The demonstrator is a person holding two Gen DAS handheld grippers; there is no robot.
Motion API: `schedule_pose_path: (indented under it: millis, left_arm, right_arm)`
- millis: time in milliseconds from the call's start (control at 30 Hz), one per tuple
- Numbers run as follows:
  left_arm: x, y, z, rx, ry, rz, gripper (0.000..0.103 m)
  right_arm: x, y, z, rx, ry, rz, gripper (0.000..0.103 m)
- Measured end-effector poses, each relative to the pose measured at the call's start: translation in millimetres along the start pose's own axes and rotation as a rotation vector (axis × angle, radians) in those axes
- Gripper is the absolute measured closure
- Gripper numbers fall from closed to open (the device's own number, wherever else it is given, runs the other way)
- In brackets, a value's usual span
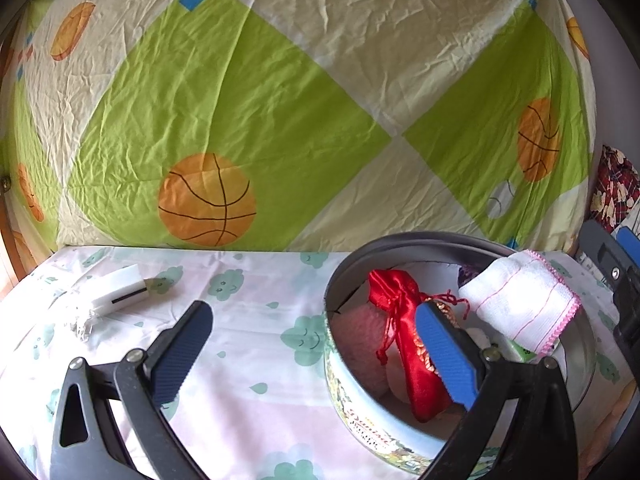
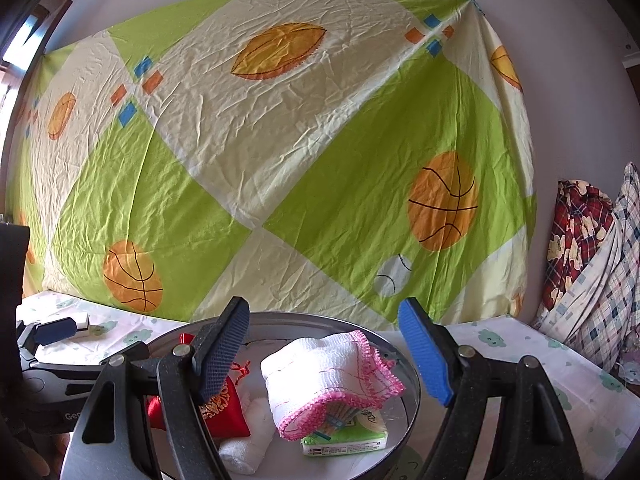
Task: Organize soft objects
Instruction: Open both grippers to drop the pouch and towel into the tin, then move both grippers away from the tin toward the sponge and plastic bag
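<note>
A round tin [image 1: 360, 412] stands on the cloud-print cloth, and its rim shows again in the right wrist view [image 2: 408, 412]. Inside lie a red satin pouch [image 1: 404, 344], a pink sponge [image 1: 356, 344] and a white cloth with pink trim [image 1: 520, 304]. My left gripper [image 1: 316, 352] is open, its right finger over the tin in front of the pouch. My right gripper [image 2: 324, 354] is open above the tin. The white cloth [image 2: 328, 376] rests under it on a green tissue pack [image 2: 344, 442], beside the pouch [image 2: 224, 408] and a white roll [image 2: 248, 440]. No pad touches them.
A white block [image 1: 116, 292] and crumpled clear wrap [image 1: 80, 320] lie on the table at the left. A basketball-print sheet [image 2: 280, 160] hangs behind the table. Plaid bedding [image 2: 592, 256] is piled at the right edge.
</note>
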State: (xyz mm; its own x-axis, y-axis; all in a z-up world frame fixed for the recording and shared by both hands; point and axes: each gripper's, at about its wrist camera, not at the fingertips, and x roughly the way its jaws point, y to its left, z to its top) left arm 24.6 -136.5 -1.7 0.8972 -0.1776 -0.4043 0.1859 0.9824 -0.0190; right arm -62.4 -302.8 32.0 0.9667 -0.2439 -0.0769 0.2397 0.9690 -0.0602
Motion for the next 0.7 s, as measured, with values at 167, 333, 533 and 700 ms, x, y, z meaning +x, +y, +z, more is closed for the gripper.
schedule_pose_path:
  millis: [167,333,533,700]
  left_arm:
    - [-1,-2,-2,0.015,-0.007,0.006,0.000]
    - [-2,0,-3,0.022,-0.006,0.008,0.000]
    - [-4,14,-4,0.007,-0.010,0.030,0.000]
    - [-4,31,-5,-0.019,0.003,0.034,0.000]
  right_arm:
    - [0,-1,0,0.001,0.000,0.000,0.024]
    - [0,-1,-1,-0.003,-0.003,-0.003,0.024]
    - [-2,-2,-1,0.011,-0.005,-0.007,0.024]
    - [-2,-1,-4,0.015,0.003,-0.024,0.024]
